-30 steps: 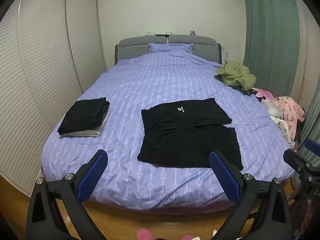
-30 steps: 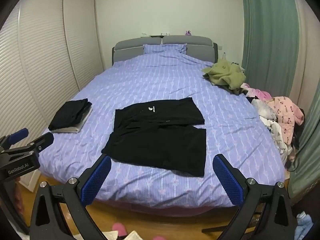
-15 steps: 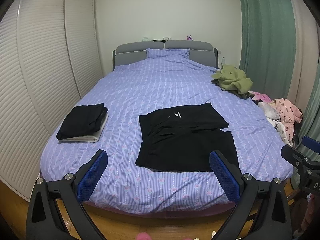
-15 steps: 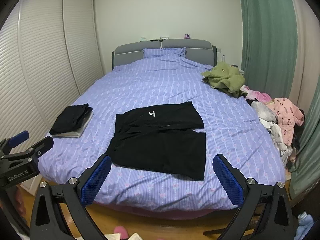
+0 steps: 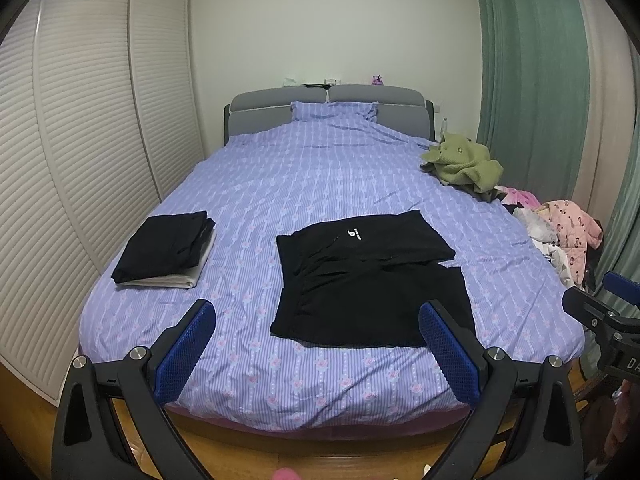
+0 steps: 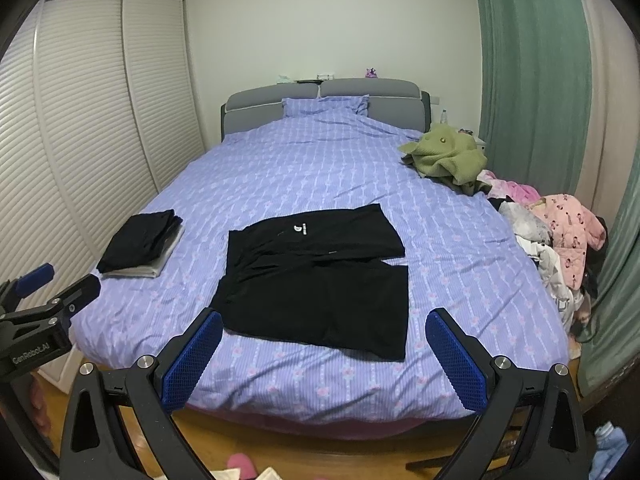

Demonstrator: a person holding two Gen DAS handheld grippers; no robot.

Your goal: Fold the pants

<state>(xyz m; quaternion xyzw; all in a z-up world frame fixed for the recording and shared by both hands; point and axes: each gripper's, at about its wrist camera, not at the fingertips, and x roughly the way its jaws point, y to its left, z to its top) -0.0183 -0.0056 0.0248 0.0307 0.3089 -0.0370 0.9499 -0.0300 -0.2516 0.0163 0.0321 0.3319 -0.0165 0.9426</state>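
Note:
Black pants (image 5: 368,276) lie flat near the foot of the bed (image 5: 320,168), legs folded across, a small white logo facing up. They also show in the right wrist view (image 6: 316,276). My left gripper (image 5: 316,344) is open and empty, held off the foot of the bed, short of the pants. My right gripper (image 6: 324,352) is open and empty, also off the bed's foot edge. Each gripper shows at the edge of the other's view.
A stack of folded dark and grey clothes (image 5: 168,250) sits on the bed's left side. A green garment (image 5: 464,164) and a heap of pink and white clothes (image 5: 560,232) lie along the right edge. Louvred wardrobe doors (image 5: 80,140) stand left, green curtains (image 5: 528,80) right.
Both grippers have drawn back and tilted up a little; the bed and pants sit lower and farther in view. The pants have not moved. Both stay open.

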